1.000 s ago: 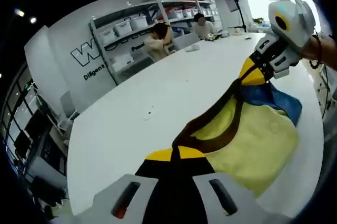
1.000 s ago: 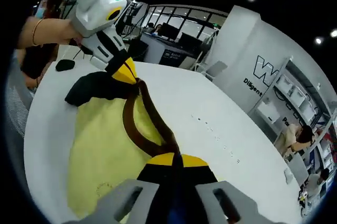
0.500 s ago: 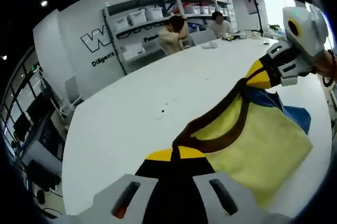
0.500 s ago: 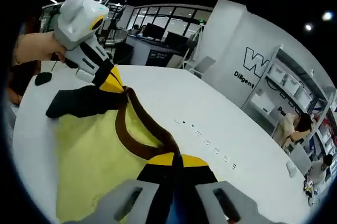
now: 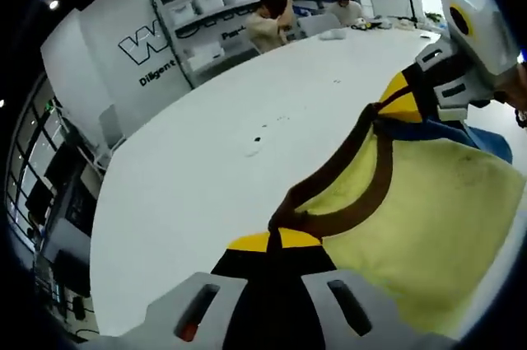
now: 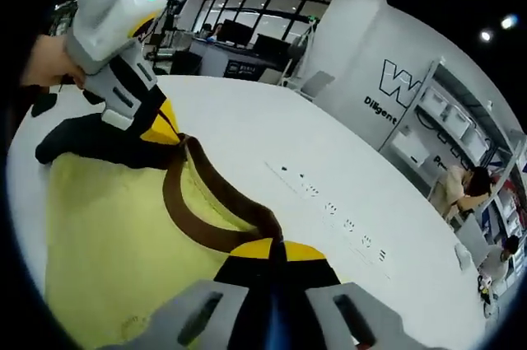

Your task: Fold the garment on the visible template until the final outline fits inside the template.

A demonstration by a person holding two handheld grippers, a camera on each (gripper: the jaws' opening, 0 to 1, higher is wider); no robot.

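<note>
In your left gripper view, a long white desk (image 5: 222,144) runs away from you toward a wall with large lettering and shelving (image 5: 222,12) stacked with pale bins, where two people (image 5: 272,21) sit at the far end. Your left claw (image 5: 276,263) is clamped tight on the yellow garment (image 5: 420,235) at one end of its brown neckband (image 5: 346,193), the cloth bunched black and yellow between the jaws. Across from it, your right claw (image 5: 403,107) comes in from the right, pinching the other end of the neckband, so the collar stretches between the two and the yellow body drapes below onto the desk. A blue patch (image 5: 469,136) lies under the garment's far edge; you can't tell what it is, and the garment's lower part is cut off at the frame edge. In your right gripper view, the same desk (image 6: 346,169) extends toward the lettered wall, with glass-fronted offices and monitors (image 6: 239,37) behind. Your right claw (image 6: 276,268) is closed on the neckband's near end, and your left claw (image 6: 160,128) grips the far end beside a black sleeve (image 6: 90,140) lying on the desk. No template outline can be made out in either view.
</note>
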